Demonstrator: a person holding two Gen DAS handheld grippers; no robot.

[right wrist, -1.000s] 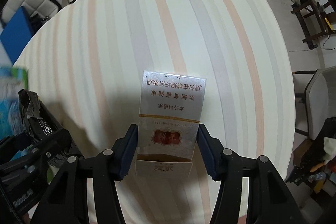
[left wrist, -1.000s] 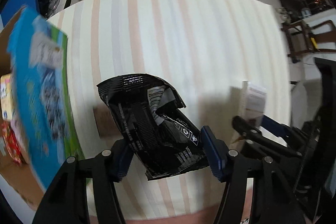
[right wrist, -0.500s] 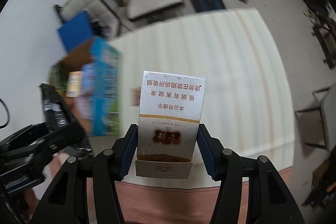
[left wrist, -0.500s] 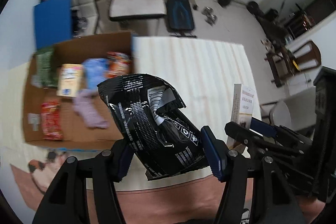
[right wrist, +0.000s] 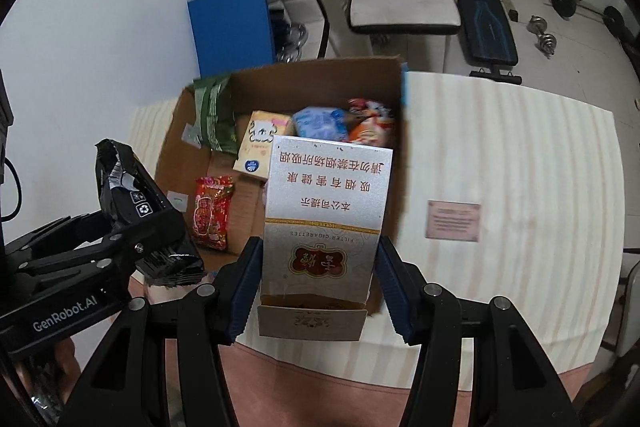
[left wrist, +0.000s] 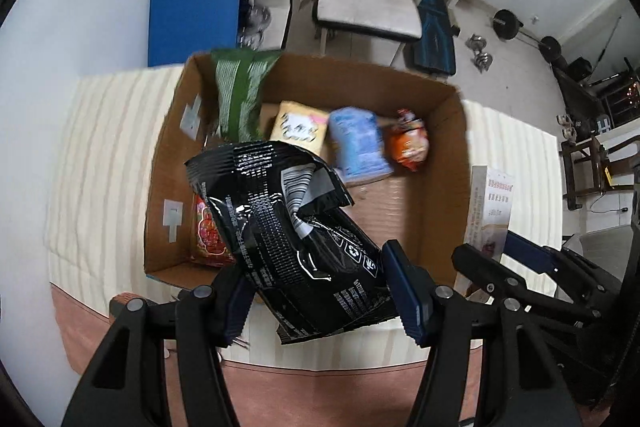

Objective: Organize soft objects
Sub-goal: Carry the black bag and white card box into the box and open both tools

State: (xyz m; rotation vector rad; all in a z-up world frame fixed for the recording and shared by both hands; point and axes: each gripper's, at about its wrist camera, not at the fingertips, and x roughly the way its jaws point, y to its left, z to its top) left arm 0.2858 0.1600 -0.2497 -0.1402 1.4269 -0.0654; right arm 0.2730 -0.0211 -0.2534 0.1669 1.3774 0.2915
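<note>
Left gripper (left wrist: 316,291) jaws clamped on black foil packet (left wrist: 288,223), crinkly, light, slippery; held above cardboard box (left wrist: 456,163) near table's left edge. Right gripper (right wrist: 318,283) jaws clamped on stiff cigarette carton (right wrist: 324,215).

Two grippers: the left gripper (left wrist: 316,291) holds one black foil packet (left wrist: 288,227), the right gripper (right wrist: 316,291) one silver cigarette carton (right wrist: 324,219). One open cardboard box (right wrist: 320,79) on the table (right wrist: 500,155) contains five packets: one green (right wrist: 212,119), one yellow (right wrist: 260,143), one blue (right wrist: 320,123), one orange (right wrist: 372,127), one red (right wrist: 210,211). One pink card (right wrist: 453,221) lies on the table.
</note>
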